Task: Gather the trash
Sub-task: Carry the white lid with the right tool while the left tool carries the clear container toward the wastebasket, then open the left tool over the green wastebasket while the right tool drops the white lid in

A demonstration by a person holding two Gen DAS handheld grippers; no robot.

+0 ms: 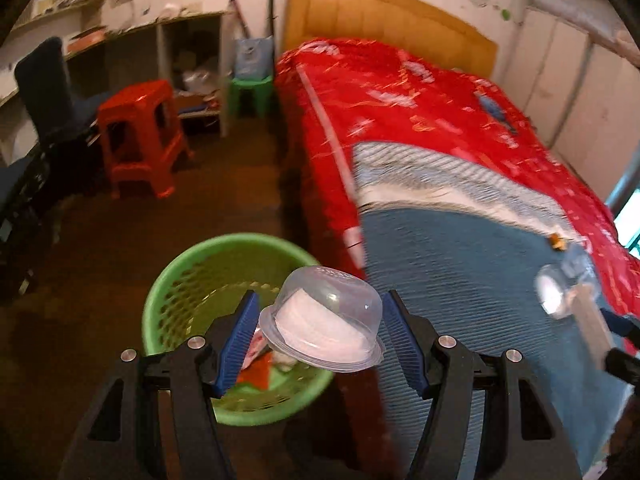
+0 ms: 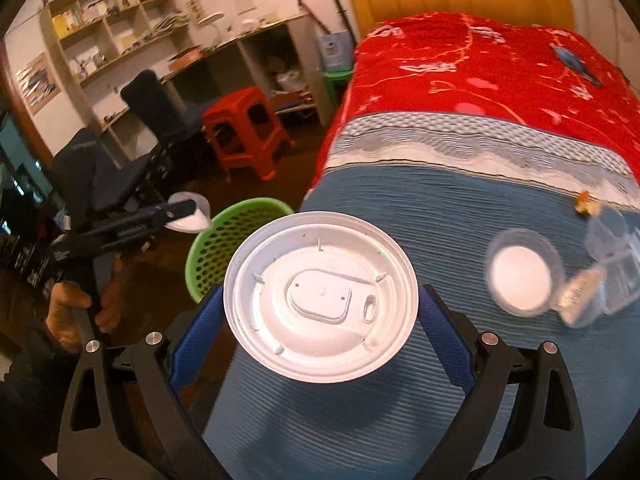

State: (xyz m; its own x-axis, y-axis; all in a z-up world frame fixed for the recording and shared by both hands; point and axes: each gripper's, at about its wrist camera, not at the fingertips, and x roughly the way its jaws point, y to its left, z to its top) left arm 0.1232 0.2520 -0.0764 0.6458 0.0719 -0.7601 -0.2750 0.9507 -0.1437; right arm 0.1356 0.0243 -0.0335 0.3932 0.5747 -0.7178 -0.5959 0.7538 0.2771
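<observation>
Landmark: the green basket (image 1: 182,300) is being taken as the reference; it is being seen on the dark floor just beside the foot of the bed (image 1: 460,280).
Left gripper (image 1: 320,336): a clear plastic cup (image 1: 328,316), tipped on its side and with something white inside, is being gripped between the blue pads (image 1: 238,340) at about half spread; it is being held over the basket's bed-side rim.
Basket contents: red and white scraps (image 1: 260,368) are being seen lying in the bottom.
Right gripper (image 2: 320,320): a white round lid (image 2: 320,296) is being clamped by its edges, flat face towards the camera, with the jaws being held wide around it; it is being held to the bed side of the basket, above the blue blanket (image 2: 440,208).
Left hand (image 2: 76,312): in the right wrist view it is being seen on the far side of the basket from the bed, wrapped round the tool's handle.
Trash still on the bed: a second clear cup (image 2: 524,276), a crumpled clear container (image 2: 612,264) and a small orange scrap (image 2: 584,202) are being left lying on the blanket, well apart from the basket.
Red stool (image 1: 140,136): it is being seen standing beyond the basket, towards the desk.
</observation>
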